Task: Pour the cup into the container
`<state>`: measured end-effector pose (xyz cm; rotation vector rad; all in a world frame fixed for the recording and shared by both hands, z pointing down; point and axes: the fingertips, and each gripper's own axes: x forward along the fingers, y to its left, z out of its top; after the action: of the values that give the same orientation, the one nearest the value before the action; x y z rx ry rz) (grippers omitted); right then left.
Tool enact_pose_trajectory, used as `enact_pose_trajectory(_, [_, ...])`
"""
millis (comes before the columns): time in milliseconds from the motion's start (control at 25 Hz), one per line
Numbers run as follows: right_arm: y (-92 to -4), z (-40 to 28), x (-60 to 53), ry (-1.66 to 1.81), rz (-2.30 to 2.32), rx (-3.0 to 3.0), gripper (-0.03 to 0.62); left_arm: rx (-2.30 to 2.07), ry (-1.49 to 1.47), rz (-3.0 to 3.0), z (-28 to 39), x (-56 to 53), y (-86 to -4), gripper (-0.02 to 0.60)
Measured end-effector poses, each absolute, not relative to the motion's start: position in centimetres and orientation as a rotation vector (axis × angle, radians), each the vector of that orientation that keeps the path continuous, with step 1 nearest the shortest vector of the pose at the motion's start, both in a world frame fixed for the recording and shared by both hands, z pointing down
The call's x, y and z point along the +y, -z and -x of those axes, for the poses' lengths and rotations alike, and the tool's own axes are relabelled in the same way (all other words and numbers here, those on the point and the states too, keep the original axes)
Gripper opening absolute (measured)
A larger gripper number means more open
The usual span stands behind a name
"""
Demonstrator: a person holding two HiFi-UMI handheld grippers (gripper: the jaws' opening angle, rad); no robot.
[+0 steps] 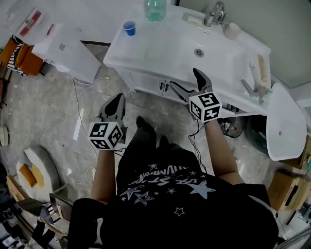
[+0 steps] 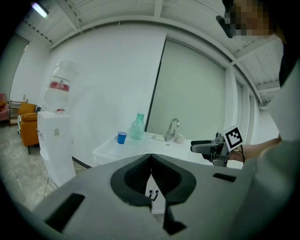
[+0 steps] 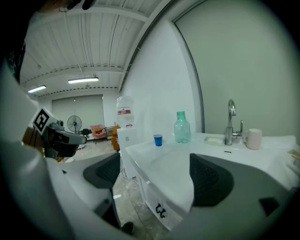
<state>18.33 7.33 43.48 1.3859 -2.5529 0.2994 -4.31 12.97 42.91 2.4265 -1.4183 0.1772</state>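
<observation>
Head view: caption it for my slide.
Left gripper shut, right gripper open, short of the counter bearing blue cup and green bottle.

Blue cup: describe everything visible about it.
The blue cup is small, tapered toward its base and apparently plastic. It stands upright with its mouth open upward. It sits on the white vanity counter near the far left end, beside but apart from the green-tinted bottle. Only the counter touches it. Its contents cannot be made out.
</observation>
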Motion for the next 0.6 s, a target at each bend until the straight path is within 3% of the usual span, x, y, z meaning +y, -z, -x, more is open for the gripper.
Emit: enact_pose_trajectory(600, [-44.2,-10.9,-9.5,-0.200,-1.239,-2.561,0.453,-1.450,-0.142,-2.413,9.2,-4.3,-44.3,0.009])
